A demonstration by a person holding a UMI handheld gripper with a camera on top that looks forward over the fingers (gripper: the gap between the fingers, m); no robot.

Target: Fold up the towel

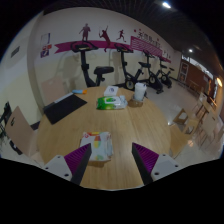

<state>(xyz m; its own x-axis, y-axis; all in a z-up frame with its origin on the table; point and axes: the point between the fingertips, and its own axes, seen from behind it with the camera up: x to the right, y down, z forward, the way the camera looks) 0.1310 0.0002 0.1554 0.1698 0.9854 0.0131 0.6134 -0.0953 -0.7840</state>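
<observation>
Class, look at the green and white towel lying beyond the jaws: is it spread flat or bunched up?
Bunched up. The towel sits on the table as a lumpy heap, not a flat sheet. The gripper is open and empty, well short of it.

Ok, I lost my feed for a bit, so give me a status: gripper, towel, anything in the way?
Gripper open, empty, above the wooden table. Pale cloth, likely the towel, by the left finger, not gripped. Green-and-white item farther along the table, clear of the fingers.

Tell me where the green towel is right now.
In the gripper view, the green towel lies on the far part of the wooden table, well beyond the open gripper, beside white items.
</observation>
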